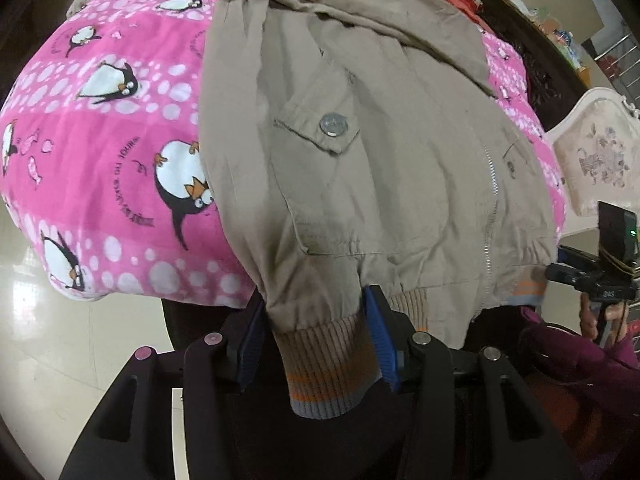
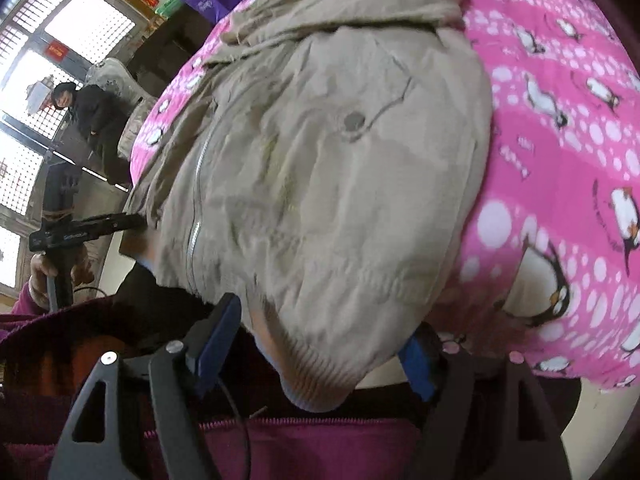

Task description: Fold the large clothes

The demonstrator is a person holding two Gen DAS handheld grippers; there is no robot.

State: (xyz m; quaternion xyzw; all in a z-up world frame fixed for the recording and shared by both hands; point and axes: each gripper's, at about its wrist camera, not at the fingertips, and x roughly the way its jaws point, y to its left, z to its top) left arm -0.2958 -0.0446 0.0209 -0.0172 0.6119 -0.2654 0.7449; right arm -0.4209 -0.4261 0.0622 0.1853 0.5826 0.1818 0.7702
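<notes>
Each camera sits just behind its own gripper, looking steeply down along the fingers, very near the jacket's (image 1: 380,168) hem. The left view faces up the jacket from its left corner, the right view from its right. Both share the jacket's zip (image 2: 196,216), the pink blanket (image 1: 112,128), and the other gripper at their edge.

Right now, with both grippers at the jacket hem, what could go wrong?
1. The left gripper holds only the striped ribbed hem of the beige zip-up jacket; the stretchy knit could slip.
2. The right gripper looks open around its hem corner, so that side may drop.
3. The pink penguin-print fleece blanket could drag along.
</notes>
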